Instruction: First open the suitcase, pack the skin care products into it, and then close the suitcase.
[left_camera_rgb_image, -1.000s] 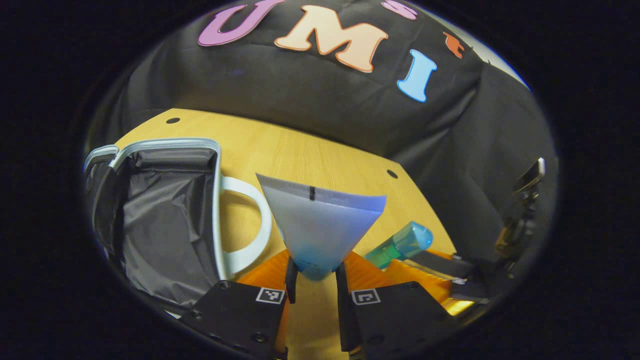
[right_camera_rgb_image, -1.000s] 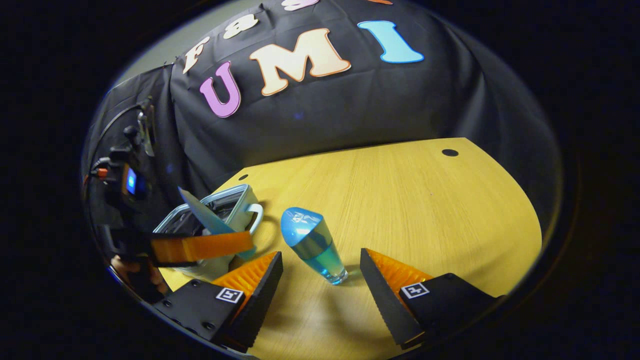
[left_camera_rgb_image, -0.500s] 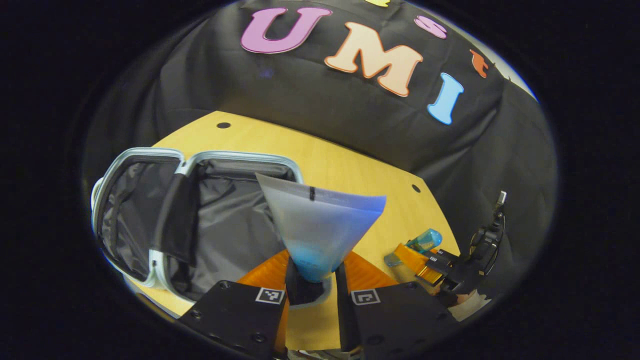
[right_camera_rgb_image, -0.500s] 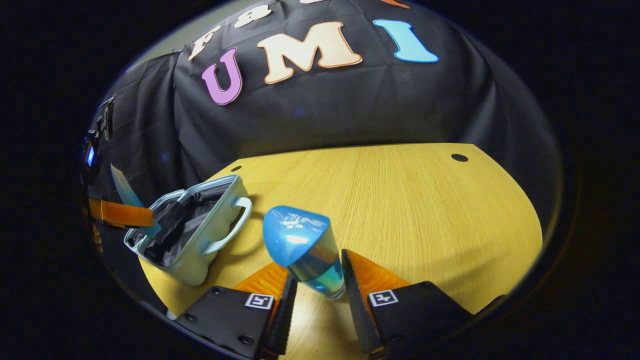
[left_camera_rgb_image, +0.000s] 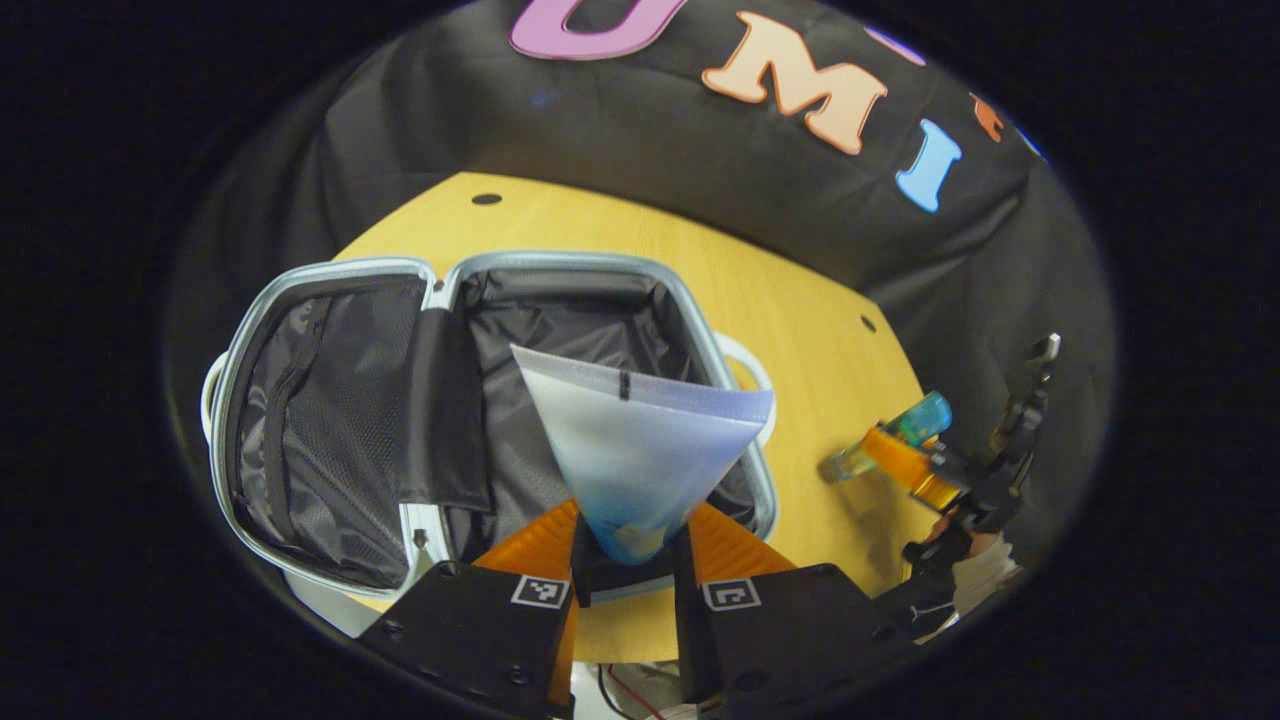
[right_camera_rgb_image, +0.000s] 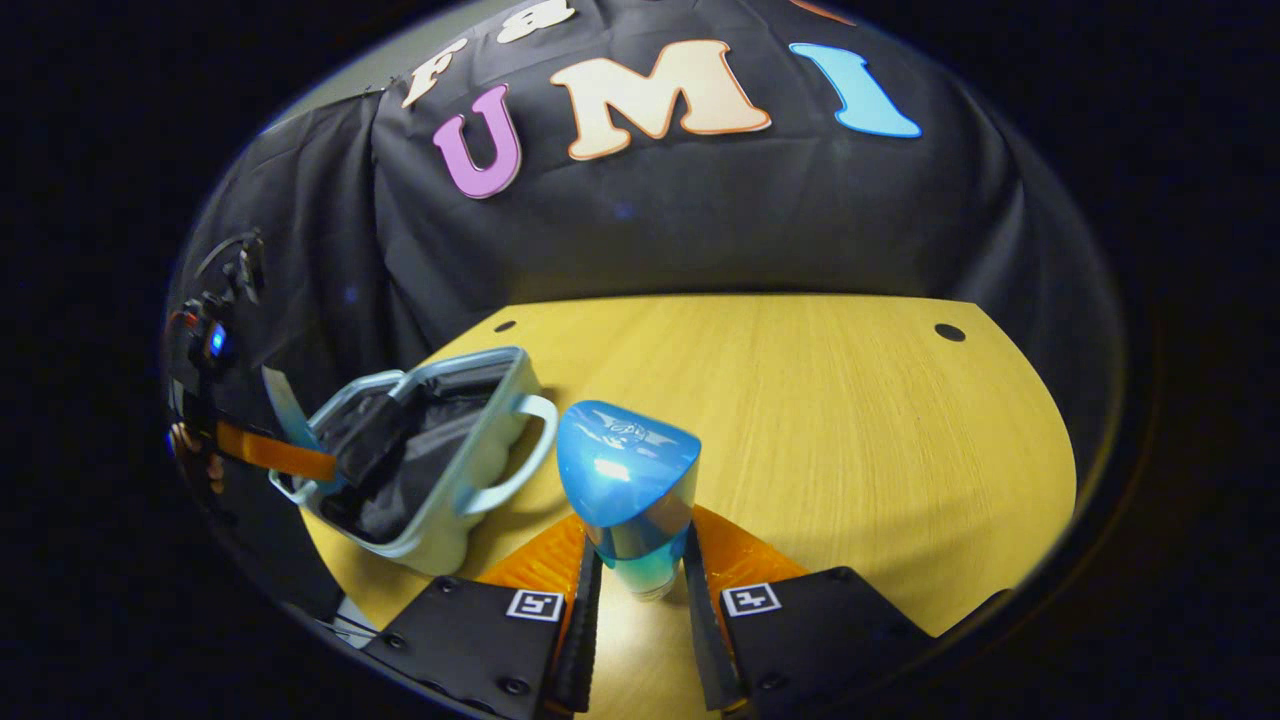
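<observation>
Suitcase (left_camera_rgb_image: 330, 420) open beneath left tool's (left_camera_rgb_image: 628, 550) clamped tube (left_camera_rgb_image: 640, 450), apparently.

My left gripper (left_camera_rgb_image: 630, 545) is clamped on a tube (left_camera_rgb_image: 640, 450), my right gripper (right_camera_rgb_image: 636, 590) clamped on a bottle (right_camera_rgb_image: 628, 490), both held aloft.

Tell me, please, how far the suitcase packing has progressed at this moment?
Done: the suitcase lies open on the table, nothing visible in it yet. In hand: the left tool grips a frosted tube above the open case, and the right tool is shut on the blue bottle. Left: placing both products inside, then closing the suitcase.
</observation>
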